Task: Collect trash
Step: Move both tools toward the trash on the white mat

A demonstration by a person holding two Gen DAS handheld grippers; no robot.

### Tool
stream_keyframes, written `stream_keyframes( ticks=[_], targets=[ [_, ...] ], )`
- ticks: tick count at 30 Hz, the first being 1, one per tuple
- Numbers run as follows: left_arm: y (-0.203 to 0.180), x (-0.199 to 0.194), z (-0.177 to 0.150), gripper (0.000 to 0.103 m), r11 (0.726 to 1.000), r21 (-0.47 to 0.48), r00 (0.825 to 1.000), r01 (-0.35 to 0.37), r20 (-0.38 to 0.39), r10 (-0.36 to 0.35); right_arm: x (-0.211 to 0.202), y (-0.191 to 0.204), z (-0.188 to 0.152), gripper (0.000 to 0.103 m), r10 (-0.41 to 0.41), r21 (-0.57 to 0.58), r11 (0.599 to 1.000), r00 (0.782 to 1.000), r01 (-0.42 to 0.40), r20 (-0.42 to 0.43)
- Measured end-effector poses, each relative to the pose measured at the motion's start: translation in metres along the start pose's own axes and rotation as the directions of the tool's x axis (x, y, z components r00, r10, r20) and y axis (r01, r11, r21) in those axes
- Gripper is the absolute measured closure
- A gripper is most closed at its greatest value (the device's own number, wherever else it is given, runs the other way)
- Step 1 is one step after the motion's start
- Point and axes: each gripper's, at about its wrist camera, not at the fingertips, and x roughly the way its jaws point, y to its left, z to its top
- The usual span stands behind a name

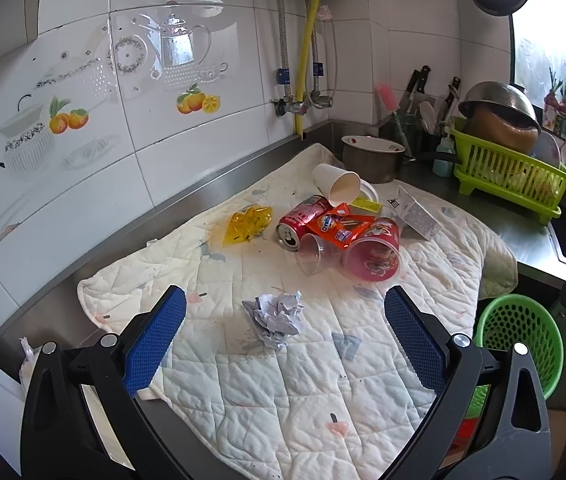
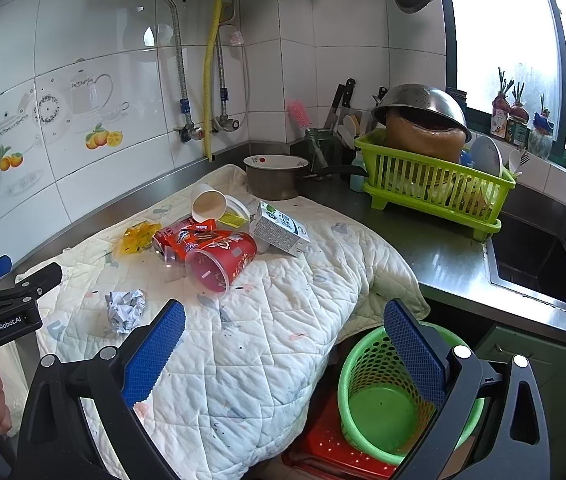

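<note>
Trash lies on a white quilted cloth (image 1: 283, 380): a crumpled paper ball (image 1: 275, 318), a yellow wrapper (image 1: 247, 224), a red can (image 1: 301, 220), an orange snack packet (image 1: 339, 228), a clear plastic cup (image 1: 317, 254), a red cup (image 1: 375, 256), a paper cup (image 1: 337, 184) and a small carton (image 1: 415, 212). My left gripper (image 1: 283, 320) is open and empty, just above the paper ball. My right gripper (image 2: 283, 328) is open and empty over the cloth's right edge, beside a green mesh basket (image 2: 387, 404) below the counter. The paper ball (image 2: 125, 310) and red cup (image 2: 223, 260) also show in the right wrist view.
A green dish rack (image 2: 435, 188) with an upturned metal bowl stands at the back right. A pot (image 2: 275, 178) and a knife holder sit in the corner. A sink (image 2: 539, 264) lies to the right. A red crate (image 2: 323, 448) is under the basket.
</note>
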Motion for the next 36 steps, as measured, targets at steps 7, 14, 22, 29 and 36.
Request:
stream_keyframes(
  ticks=[7,14,22,29,36],
  targets=[
    [-0.001,0.002,-0.001,0.005,1.0,0.004,1.0,0.004,-0.006,-0.004,0.003,0.002,0.001,0.007,0.009,-0.002,1.0,1.0,-0.009,-0.006],
    [0.002,0.005,0.0,0.005,1.0,-0.004,1.0,-0.004,-0.008,0.004,0.009,0.005,0.0,0.007,0.026,-0.013,1.0,1.0,-0.026,-0.015],
    [0.013,0.015,-0.002,0.005,1.0,-0.023,0.999,-0.018,-0.04,0.018,0.022,0.006,0.003,0.007,0.057,-0.024,0.998,0.998,-0.058,-0.028],
    [0.021,0.025,-0.004,0.005,0.999,-0.031,0.998,-0.042,-0.055,0.04,0.05,-0.002,0.014,0.007,0.103,-0.015,0.994,0.993,-0.104,-0.059],
    [0.034,0.039,-0.006,0.005,0.995,-0.05,0.993,-0.09,-0.082,0.086,0.089,-0.013,0.042,0.007,0.157,-0.091,0.982,0.985,-0.163,-0.067]
  ],
)
